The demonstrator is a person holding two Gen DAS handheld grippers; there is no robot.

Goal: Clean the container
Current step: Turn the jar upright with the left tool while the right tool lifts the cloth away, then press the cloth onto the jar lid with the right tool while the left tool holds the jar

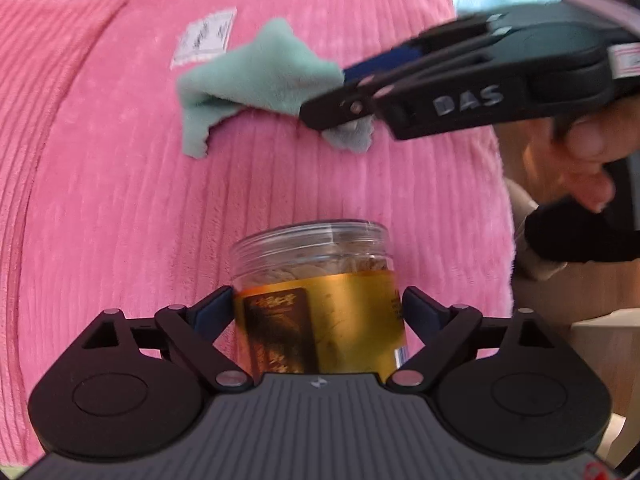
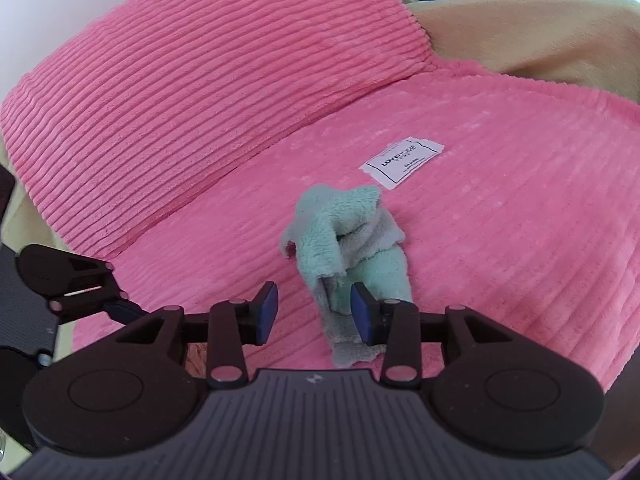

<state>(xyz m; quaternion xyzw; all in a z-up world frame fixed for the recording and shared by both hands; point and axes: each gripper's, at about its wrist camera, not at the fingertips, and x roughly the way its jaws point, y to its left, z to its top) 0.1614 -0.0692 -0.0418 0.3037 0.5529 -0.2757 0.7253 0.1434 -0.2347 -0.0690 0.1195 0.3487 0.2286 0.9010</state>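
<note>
A clear plastic jar (image 1: 320,280) with a gold label sits between the blue pads of my left gripper (image 1: 318,300), which is shut on its sides; its top has no lid. A mint-green cloth (image 1: 256,76) lies crumpled on the pink blanket beyond the jar. My right gripper (image 1: 326,94) reaches in from the right and straddles the cloth's near end. In the right wrist view the cloth (image 2: 344,236) lies ahead, and a strip of it runs between the fingers of my right gripper (image 2: 315,312), close to the right pad (image 2: 362,312). That gripper is open.
A pink ribbed blanket (image 2: 500,240) with a white label (image 2: 400,162) covers the surface, with a pink cushion (image 2: 200,80) behind. Beige bedding (image 2: 540,40) and a blue curtain lie beyond. A person's hand (image 1: 580,160) holds the right gripper. The left gripper (image 2: 80,284) shows at the left edge.
</note>
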